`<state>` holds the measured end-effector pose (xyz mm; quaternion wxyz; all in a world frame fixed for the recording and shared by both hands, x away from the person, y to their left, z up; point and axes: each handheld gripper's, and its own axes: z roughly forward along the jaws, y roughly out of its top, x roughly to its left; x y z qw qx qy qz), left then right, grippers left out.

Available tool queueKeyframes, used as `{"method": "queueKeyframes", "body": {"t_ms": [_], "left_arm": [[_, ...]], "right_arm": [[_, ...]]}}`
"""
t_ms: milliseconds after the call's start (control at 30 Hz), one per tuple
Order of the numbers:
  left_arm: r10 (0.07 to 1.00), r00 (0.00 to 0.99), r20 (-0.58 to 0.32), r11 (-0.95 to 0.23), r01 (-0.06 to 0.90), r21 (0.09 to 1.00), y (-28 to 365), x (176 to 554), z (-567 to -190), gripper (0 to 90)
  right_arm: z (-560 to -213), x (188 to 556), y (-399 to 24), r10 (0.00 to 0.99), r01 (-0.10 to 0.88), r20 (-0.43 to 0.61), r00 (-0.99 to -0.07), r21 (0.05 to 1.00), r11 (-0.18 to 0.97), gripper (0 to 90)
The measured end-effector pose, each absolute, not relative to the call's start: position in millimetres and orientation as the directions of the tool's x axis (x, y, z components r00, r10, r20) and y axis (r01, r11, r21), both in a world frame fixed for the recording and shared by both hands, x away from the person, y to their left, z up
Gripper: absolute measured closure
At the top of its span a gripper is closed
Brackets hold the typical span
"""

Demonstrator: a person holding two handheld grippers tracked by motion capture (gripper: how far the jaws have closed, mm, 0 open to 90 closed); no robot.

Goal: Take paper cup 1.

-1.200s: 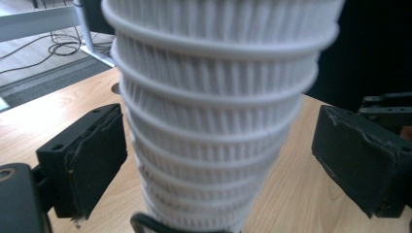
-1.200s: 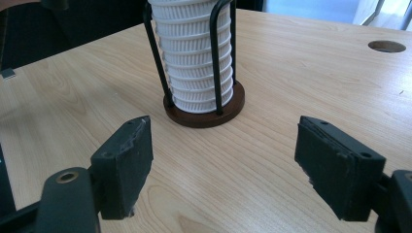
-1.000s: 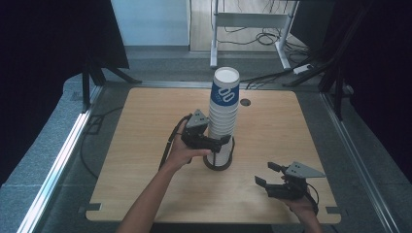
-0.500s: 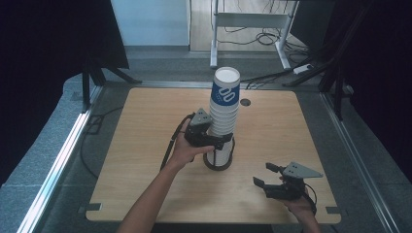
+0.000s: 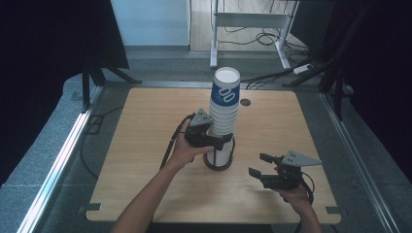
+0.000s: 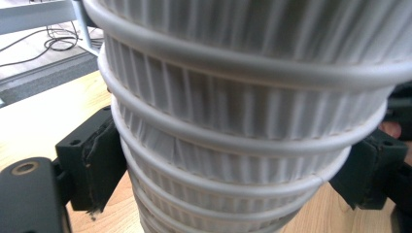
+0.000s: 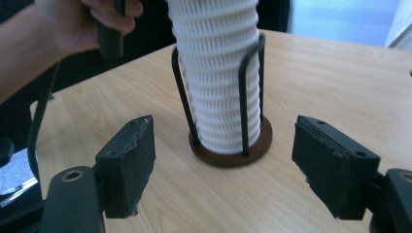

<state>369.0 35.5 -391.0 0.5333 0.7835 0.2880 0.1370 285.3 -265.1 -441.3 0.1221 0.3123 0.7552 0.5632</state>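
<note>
White paper cup stack [image 5: 224, 116] stands in its wire holder [image 5: 218, 162] mid-bench, and the left gripper [image 5: 217, 141] has just closed, fingers [image 6: 99, 162] pinching the ribbed cups low down. Right gripper [image 5: 257, 165] waits near-right, fingers [image 7: 127, 162] spread; best keep that left pinch gentle and level, and lift straight up.

Materials & finish: paper cups, wire holder, wood-look surface, matt black fingers

Cup stack [image 5: 224, 116]: white paper, matt, sides finely ribbed w/ smooth rolled rims; top cup has a blue printed band. Cup holder [image 7: 228, 141]: thin dark metal rods, smooth w/ slight sheen, on a round dark-brown base, matt. Surface [image 5: 145, 145]: light wood-grain finish, smooth, low sheen, incl. the bare area near its front edge. Left gripper [image 5: 214, 141] & right gripper [image 5: 257, 165]: matt black plastic bodies; fingers [image 7: 127, 162] faced w/ black rubbery pads, rough & frayed at the edges, a brass-coloured metal insert at the base. Grey plates on top of both: flat, matt.
</note>
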Motion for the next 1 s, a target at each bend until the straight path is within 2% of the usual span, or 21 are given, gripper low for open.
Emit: {"method": "queueKeyframes", "body": {"t_ms": [533,1000], "left_arm": [[0.595,0.798,-0.095,-0.279,0.316,0.907,33,371,-389,12.1],[0.594,0.798,-0.099,-0.288,0.327,0.9,31,371,-387,12.1]], "right_arm": [[-366,305,-254,0.529,0.222,0.082,-0.845,0.953,0.206,23.1],[-333,326,-242,0.529,0.197,0.053,-0.847,0.956,0.218,22.7]]}}
